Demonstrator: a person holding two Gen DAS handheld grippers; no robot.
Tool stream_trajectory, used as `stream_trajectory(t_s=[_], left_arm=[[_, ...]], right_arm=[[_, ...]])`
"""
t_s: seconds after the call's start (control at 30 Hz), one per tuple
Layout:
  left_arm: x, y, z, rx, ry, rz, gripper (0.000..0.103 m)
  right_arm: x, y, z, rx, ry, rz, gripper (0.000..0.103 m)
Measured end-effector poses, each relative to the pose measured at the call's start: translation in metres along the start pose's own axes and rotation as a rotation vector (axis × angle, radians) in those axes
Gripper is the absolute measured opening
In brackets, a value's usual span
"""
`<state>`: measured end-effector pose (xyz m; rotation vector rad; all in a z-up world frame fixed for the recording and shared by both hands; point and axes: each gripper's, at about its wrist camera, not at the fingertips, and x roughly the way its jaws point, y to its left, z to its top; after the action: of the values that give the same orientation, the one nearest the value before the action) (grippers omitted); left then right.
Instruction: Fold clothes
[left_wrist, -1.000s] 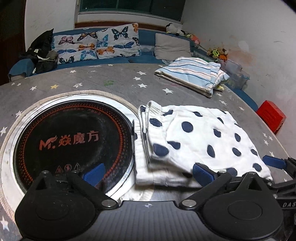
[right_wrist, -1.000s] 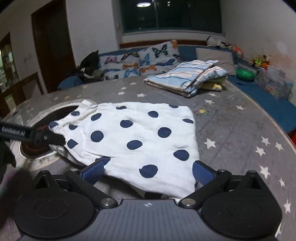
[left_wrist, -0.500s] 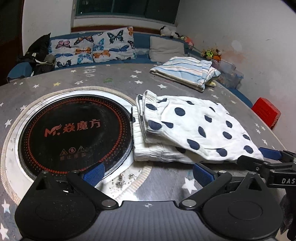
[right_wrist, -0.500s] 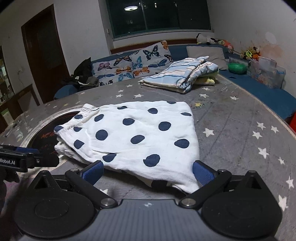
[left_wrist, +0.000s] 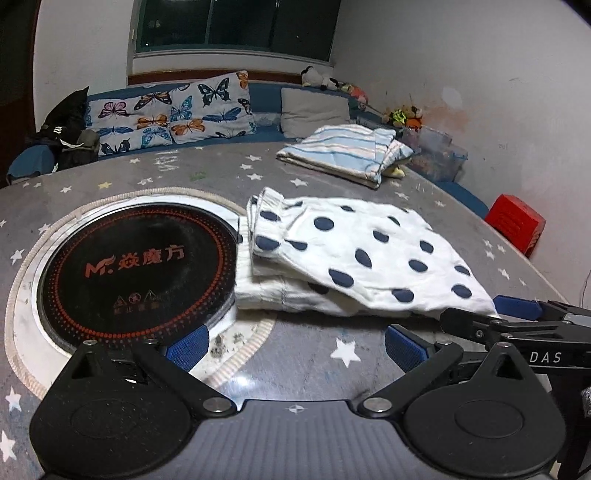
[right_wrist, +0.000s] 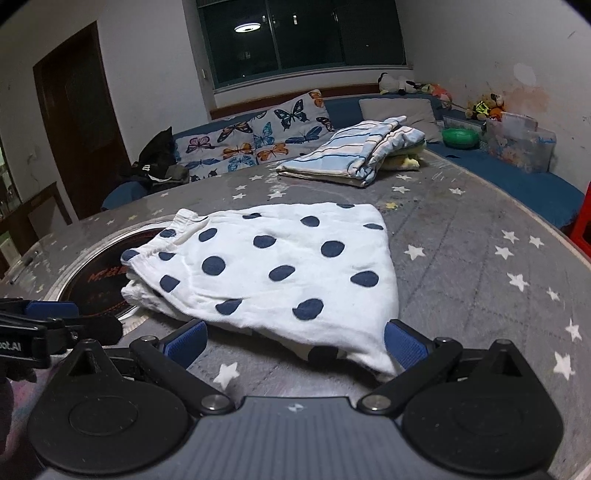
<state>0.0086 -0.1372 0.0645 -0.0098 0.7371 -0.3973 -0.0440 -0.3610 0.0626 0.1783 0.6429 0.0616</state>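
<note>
A white garment with dark blue polka dots (left_wrist: 354, 254) (right_wrist: 273, 273) lies folded on the grey star-patterned table, its waistband end overlapping the rim of a round black cooktop (left_wrist: 136, 266). My left gripper (left_wrist: 295, 345) is open, hovering over the table in front of the garment and the cooktop, with nothing between its fingers. My right gripper (right_wrist: 295, 341) is open too, its blue pads just short of the garment's near edge. The right gripper's fingers (left_wrist: 517, 310) show at the left wrist view's right side, by the garment's corner.
A folded blue-striped cloth (left_wrist: 347, 155) (right_wrist: 354, 155) lies at the table's far side. A bench with butterfly cushions (left_wrist: 170, 110), a grey pillow and dark clothes runs behind. A red box (left_wrist: 517, 223) stands off the table's right edge. Crumbs lie by the cooktop rim.
Both grippers have drawn back from the polka-dot garment and risen a little; the garment now lies flat and released, seen from farther away.
</note>
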Motion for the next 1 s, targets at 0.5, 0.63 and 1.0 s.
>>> stream_trajectory(t_s=[0.5,0.63,1.0], left_arm=[[-0.002,-0.004,-0.014,0.027,0.032,0.03,0.103],[-0.003,-0.006,-0.018,0.037,0.039,0.028,0.103],[-0.006,-0.015,-0.03,0.07,0.055,0.016,0.103]], right_arm=[[-0.01,-0.003,-0.019,0.042,0.027,-0.01,0.103],[-0.011,-0.002,-0.023,0.044,0.035,-0.012,0.103],[-0.016,-0.001,-0.03,0.047,0.045,-0.023,0.103]])
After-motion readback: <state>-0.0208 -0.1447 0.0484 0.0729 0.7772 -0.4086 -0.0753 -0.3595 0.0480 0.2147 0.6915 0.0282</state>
